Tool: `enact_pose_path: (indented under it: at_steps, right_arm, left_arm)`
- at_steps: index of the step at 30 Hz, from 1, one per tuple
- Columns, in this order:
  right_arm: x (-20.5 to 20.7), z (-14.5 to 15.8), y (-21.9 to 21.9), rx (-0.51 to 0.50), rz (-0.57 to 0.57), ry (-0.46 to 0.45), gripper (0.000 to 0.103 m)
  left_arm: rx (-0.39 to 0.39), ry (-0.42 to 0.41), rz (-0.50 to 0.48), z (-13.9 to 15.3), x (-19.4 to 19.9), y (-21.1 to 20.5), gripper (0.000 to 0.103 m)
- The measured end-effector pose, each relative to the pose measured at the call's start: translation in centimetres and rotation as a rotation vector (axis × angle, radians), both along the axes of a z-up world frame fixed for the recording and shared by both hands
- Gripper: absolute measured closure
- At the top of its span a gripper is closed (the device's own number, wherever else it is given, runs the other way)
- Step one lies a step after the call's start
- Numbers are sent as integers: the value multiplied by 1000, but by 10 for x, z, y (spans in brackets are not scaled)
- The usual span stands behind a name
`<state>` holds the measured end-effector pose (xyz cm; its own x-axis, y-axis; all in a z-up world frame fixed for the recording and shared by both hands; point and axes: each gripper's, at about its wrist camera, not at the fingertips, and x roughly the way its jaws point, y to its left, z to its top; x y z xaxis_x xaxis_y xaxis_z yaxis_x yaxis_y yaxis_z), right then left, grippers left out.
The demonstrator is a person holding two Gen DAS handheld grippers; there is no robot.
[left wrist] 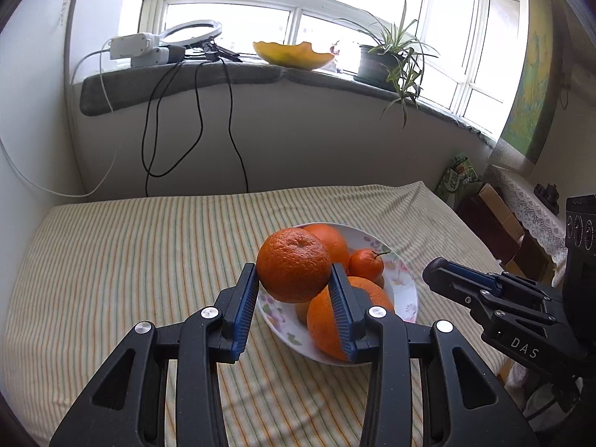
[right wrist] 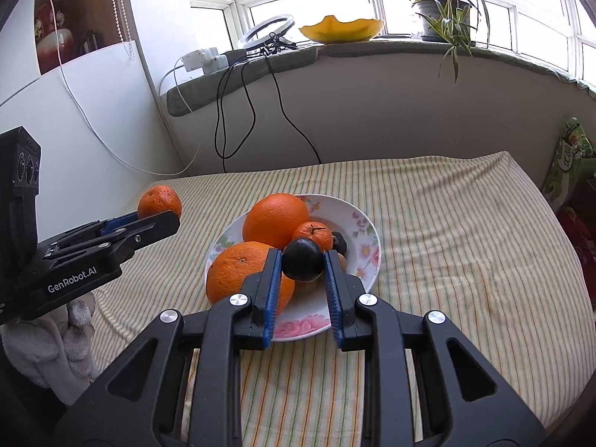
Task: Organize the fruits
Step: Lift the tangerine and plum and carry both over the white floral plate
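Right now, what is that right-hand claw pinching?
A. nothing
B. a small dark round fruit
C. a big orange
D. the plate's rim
B: the right gripper is shut on a small dark fruit, held over the flowered plate; the bumpy orange is in the left gripper.

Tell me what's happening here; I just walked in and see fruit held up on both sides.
A person is sorting fruit with a claw in each hand. The left claw grips a bumpy orange; the right claw grips a small dark fruit. Both hang over a floral plate on the striped cloth, which holds two big oranges and a small tangerine.
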<state>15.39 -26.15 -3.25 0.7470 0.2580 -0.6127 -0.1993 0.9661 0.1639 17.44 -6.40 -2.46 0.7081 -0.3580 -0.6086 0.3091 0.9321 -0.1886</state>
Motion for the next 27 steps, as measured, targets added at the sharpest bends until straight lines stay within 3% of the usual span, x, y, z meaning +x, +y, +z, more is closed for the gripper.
enact_pose_path:
  at_steps: [27]
  right_arm:
    - [23, -36, -12, 42, 34, 85, 79]
  left_arm:
    - [38, 99, -151, -13, 71, -92, 66]
